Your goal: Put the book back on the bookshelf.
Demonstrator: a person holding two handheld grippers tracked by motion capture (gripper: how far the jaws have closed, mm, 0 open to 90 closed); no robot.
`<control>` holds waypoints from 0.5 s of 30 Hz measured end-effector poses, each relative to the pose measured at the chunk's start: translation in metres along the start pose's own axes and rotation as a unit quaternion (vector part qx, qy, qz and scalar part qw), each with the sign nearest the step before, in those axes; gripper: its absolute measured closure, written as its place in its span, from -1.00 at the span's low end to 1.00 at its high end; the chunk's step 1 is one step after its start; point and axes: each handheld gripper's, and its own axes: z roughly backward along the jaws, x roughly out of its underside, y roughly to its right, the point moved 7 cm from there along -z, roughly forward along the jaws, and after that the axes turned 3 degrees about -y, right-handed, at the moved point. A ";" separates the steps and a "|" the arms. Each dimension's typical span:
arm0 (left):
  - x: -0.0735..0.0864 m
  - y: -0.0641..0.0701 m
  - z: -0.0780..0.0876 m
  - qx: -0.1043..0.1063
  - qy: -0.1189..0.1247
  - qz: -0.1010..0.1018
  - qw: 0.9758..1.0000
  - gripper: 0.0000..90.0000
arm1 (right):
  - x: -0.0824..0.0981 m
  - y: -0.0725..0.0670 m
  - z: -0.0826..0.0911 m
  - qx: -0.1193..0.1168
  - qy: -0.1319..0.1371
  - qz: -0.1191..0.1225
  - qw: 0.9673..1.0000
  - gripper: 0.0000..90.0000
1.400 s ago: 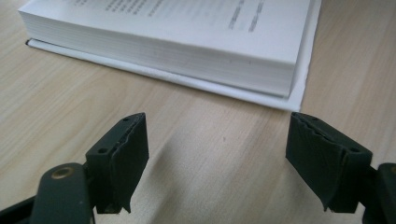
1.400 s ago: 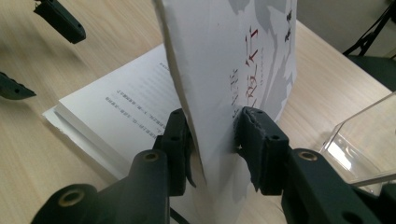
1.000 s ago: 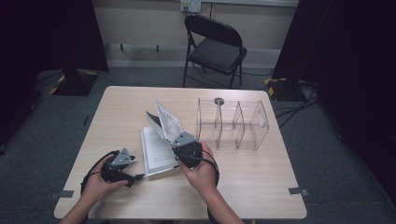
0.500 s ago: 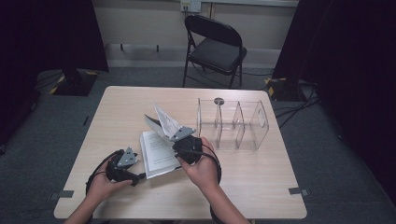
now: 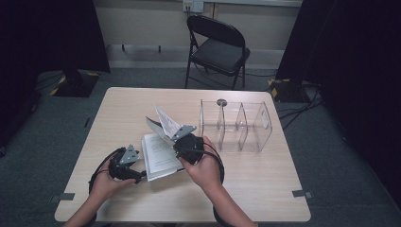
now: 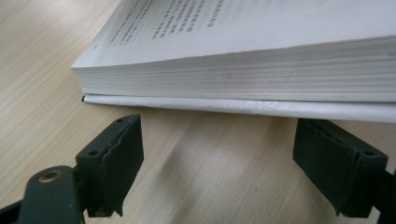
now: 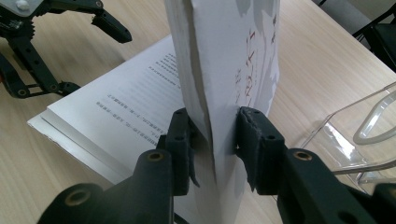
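A thick white book (image 5: 157,158) lies open on the wooden table (image 5: 265,189), printed page up (image 7: 126,109). My right gripper (image 7: 212,140) is shut on its front cover and a few leaves (image 7: 224,60) and holds them nearly upright above the book (image 5: 165,122). In the high view the right gripper (image 5: 177,137) is at the book's right edge. My left gripper (image 6: 219,172) rests on the table just short of the book's stacked page edges (image 6: 243,74). Its jaws stand wide open with nothing between them. The left gripper (image 5: 137,174) sits at the book's lower left corner.
A clear plastic organizer (image 5: 236,125) with several compartments stands on the table right of the book, close to my right hand; its corner is seen in the right gripper view (image 7: 364,135). A folding chair (image 5: 217,47) stands beyond the far table edge.
My right gripper has risen slightly with the cover and leaves, and they now stand steeper. The left gripper has stayed put.
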 end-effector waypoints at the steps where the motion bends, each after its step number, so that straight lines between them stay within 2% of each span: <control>1: 0.000 -0.001 0.000 0.003 -0.005 -0.009 1.000 -0.64 | -0.001 0.000 0.001 0.000 -0.004 0.000 1.000 0.46; 4: -0.001 -0.002 -0.001 0.003 -0.004 -0.003 1.000 -0.64 | -0.003 0.001 0.003 -0.001 -0.006 0.000 1.000 0.47; 7: -0.004 -0.005 -0.001 -0.002 0.010 0.005 1.000 -0.64 | -0.007 0.001 0.007 -0.005 -0.004 -0.002 1.000 0.47; 14: -0.011 -0.009 -0.003 -0.014 0.013 -0.011 1.000 -0.64 | -0.014 0.001 0.012 -0.013 -0.008 0.002 1.000 0.47; 15: -0.013 -0.009 -0.003 -0.009 0.018 -0.013 1.000 -0.65 | -0.015 0.001 0.013 -0.015 -0.010 0.002 1.000 0.47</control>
